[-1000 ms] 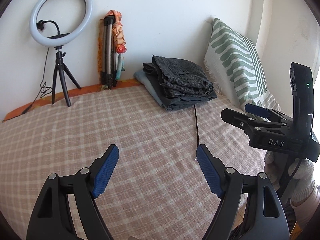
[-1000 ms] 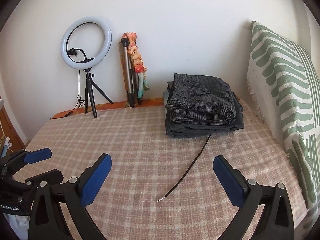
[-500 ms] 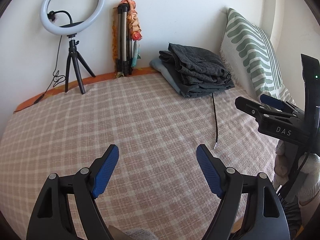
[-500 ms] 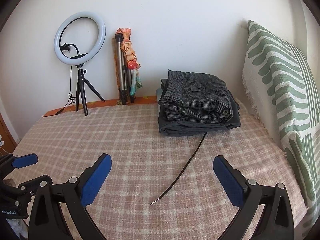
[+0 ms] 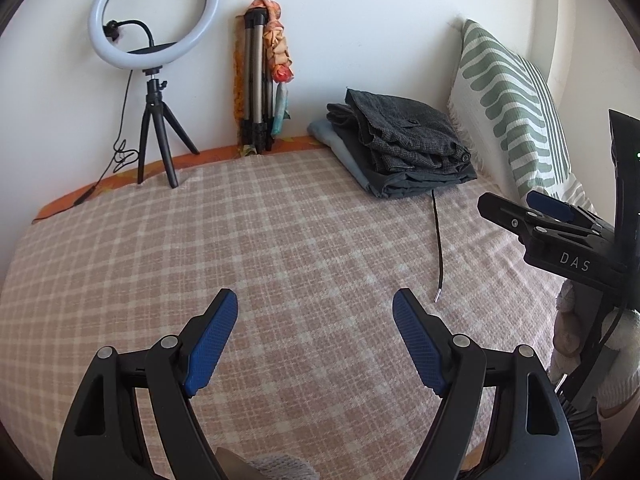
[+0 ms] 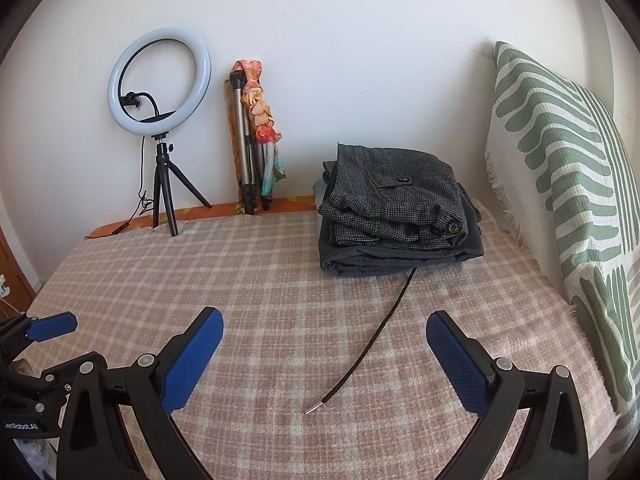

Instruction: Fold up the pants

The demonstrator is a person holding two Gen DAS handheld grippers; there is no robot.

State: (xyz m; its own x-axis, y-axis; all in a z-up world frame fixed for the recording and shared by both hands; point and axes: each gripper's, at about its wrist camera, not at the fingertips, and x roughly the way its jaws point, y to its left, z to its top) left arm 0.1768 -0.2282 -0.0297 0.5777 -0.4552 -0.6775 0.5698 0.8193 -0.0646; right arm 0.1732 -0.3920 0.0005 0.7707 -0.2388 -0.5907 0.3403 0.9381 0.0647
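The pants (image 6: 394, 206) lie folded in a stack at the far right corner of the bed (image 6: 256, 280), against the wall and just beside the cushion (image 6: 560, 184) that stands along the right edge. The grey checked pair is on top, with darker folded garments under it. A black cord (image 6: 376, 332) runs from the front of the stack toward the near edge and ends in a metal tip on the checked blanket. The left gripper (image 5: 316, 340) hangs over the near middle of the bed, fingers (image 5: 210, 346) spread wide and released, with nothing between them. The right gripper (image 6: 324, 360) hangs over the near right part of the bed, fingers (image 6: 456, 364) likewise spread and empty; the cord tip lies on the blanket between them, untouched. A ring light (image 6: 160, 84) on a small tripod stands at the far left corner, and a folded tripod (image 6: 246, 140) leans on the wall beside it.
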